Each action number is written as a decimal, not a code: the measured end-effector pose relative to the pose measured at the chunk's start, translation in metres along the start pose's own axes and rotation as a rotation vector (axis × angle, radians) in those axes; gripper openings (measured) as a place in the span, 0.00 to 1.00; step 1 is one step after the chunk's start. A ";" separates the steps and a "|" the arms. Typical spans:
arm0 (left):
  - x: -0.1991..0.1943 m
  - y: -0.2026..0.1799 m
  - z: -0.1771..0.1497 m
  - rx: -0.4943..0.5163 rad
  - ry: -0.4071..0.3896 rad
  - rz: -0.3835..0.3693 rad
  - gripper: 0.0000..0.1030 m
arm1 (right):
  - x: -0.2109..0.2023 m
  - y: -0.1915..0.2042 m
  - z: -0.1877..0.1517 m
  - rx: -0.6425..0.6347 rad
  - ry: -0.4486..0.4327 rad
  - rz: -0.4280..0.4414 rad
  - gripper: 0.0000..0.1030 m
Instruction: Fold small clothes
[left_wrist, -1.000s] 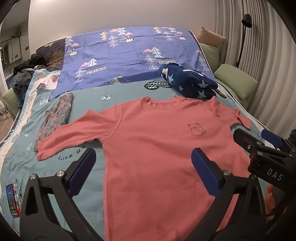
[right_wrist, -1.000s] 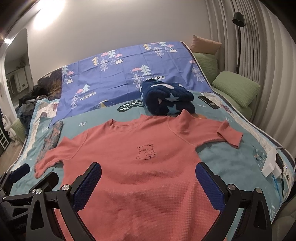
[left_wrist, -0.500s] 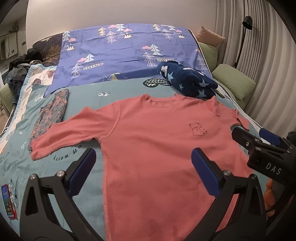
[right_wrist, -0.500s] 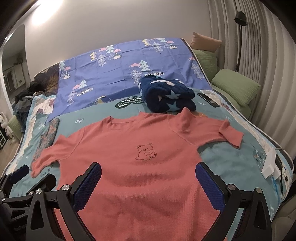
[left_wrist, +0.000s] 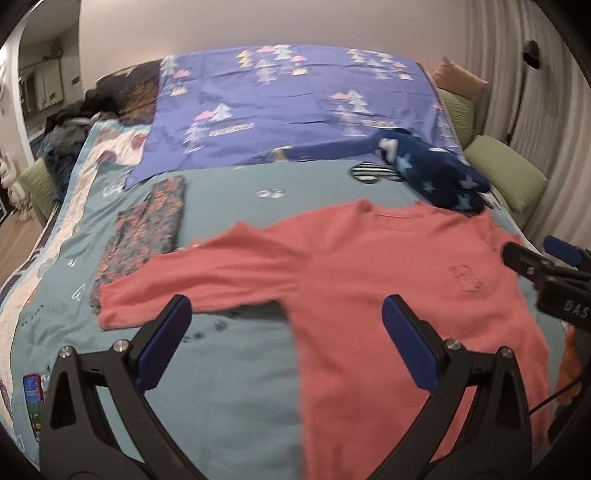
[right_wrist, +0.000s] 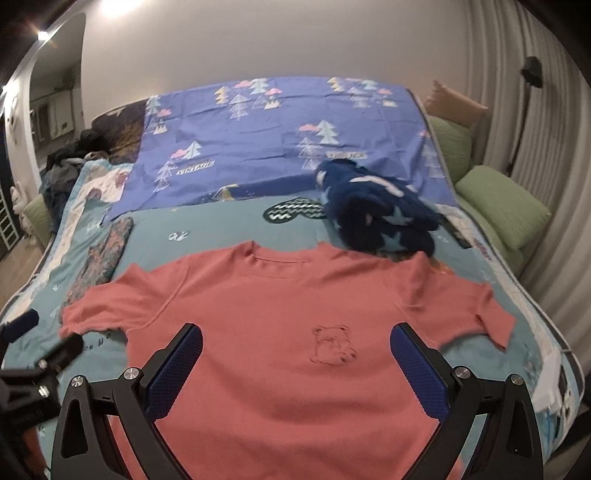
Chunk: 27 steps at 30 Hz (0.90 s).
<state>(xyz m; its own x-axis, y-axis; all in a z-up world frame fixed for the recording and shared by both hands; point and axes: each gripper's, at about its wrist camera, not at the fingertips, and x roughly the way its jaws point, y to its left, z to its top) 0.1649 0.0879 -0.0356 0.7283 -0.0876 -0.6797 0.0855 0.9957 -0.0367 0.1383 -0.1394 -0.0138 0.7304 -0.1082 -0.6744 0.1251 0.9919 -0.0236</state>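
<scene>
Your left gripper (left_wrist: 286, 345): fingers spread wide, nothing between the blue pads (left_wrist: 164, 341), hovering over the near edge of the bed (left_wrist: 236, 398) where the shirt's side seam meets bare teal cover; your right gripper (right_wrist: 293, 369): likewise released and empty, poised above the shirt's lower front, its tip also showing at the right edge of the left wrist view (left_wrist: 546, 266).

Coral shirt (right_wrist: 280, 310): laid flat, front up, across the near half of the bed, neckline toward the far side; both sleeves out to the sides; small bear outline (right_wrist: 332, 345) on the chest; the right cuff turned over a little.

Floral garment (left_wrist: 147, 229): folded long and narrow, near the bed's left edge, just beyond the shirt's left sleeve; whether they touch you cannot tell.

Phone-like item (left_wrist: 33, 402): at the near left corner of the bed.

Navy star-print bundle (right_wrist: 376, 210): heaped just past the shirt's right shoulder, touching or overlapping it.

Purple tree-print sheet (right_wrist: 266, 147): spread over the far half of the bed.

Green pillows (right_wrist: 502, 203): along the far right edge; dark clothes pile (left_wrist: 70, 122): at the far left corner.
</scene>
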 end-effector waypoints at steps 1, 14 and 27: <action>0.007 0.013 0.001 -0.028 0.019 0.004 0.99 | 0.007 0.001 0.004 0.000 0.010 0.017 1.00; 0.117 0.241 -0.068 -0.713 0.255 -0.027 0.81 | 0.125 0.008 0.031 0.008 0.223 0.092 0.53; 0.177 0.288 -0.087 -0.987 0.221 -0.038 0.61 | 0.158 0.046 0.013 -0.064 0.259 0.118 0.52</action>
<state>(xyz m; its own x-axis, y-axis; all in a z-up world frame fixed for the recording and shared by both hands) 0.2590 0.3616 -0.2303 0.5858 -0.2120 -0.7822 -0.5670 0.5824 -0.5825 0.2679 -0.1119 -0.1120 0.5407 0.0204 -0.8409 0.0013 0.9997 0.0251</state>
